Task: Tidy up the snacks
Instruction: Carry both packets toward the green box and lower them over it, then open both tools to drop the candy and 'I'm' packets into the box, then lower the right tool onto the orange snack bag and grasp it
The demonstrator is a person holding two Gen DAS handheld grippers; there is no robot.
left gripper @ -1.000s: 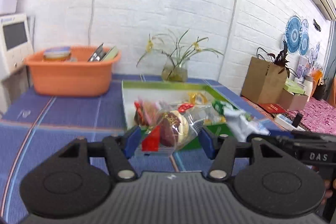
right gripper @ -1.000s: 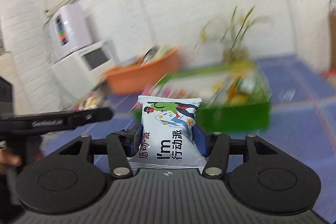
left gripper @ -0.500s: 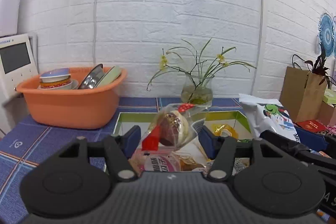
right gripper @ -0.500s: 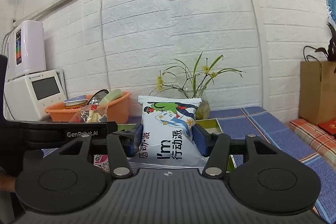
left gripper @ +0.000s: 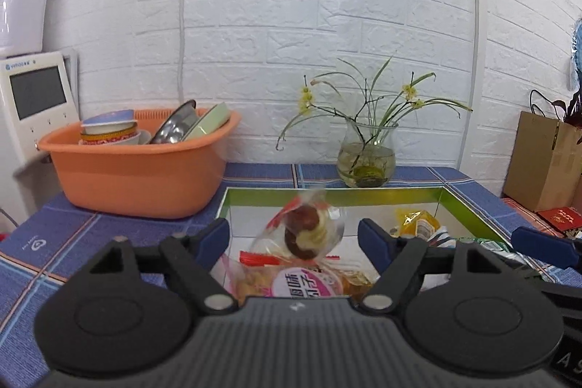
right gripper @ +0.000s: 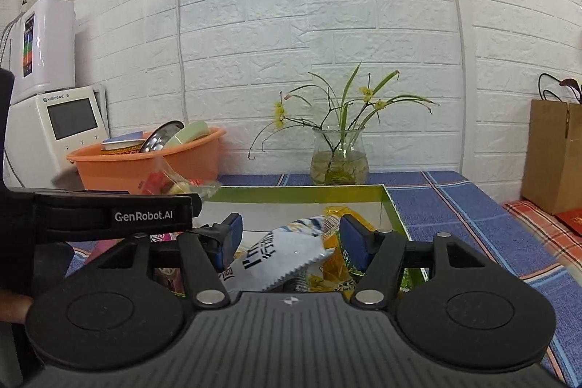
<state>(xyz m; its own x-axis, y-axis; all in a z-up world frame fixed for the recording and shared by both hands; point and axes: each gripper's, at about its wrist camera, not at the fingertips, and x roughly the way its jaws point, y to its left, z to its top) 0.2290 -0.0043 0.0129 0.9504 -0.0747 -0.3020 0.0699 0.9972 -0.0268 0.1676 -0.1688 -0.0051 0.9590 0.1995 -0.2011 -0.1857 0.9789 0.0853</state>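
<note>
- Left wrist view: our left gripper (left gripper: 294,237) has its blue pads spread wide, nothing pinched. A clear-wrapped brown and cream pastry (left gripper: 305,235) sits in the gap between them, touching neither pad, a bit blurred, over the green box (left gripper: 469,206).
- Same view: under the pastry there's a pink-labelled snack pack (left gripper: 307,284) lying at the box's near edge, and a yellow packet (left gripper: 416,224) toward the box's far right corner.
- Same view: the orange basin (left gripper: 138,177) with bowls sits at the tabletop's far left edge, the glass vase (left gripper: 365,157) with flowers at the far edge behind the box, and the brown paper bag (left gripper: 545,159) off to the right.
- Right wrist view: our right gripper (right gripper: 289,239) is wide open too. The white snack bag (right gripper: 280,259) lies tilted between the pads, inside the box on top of other yellow packets; we can't tell if it touches the left pad.
- Same view: the left gripper's black body crosses the left side, with the pastry wrapper peeking above it.
</note>
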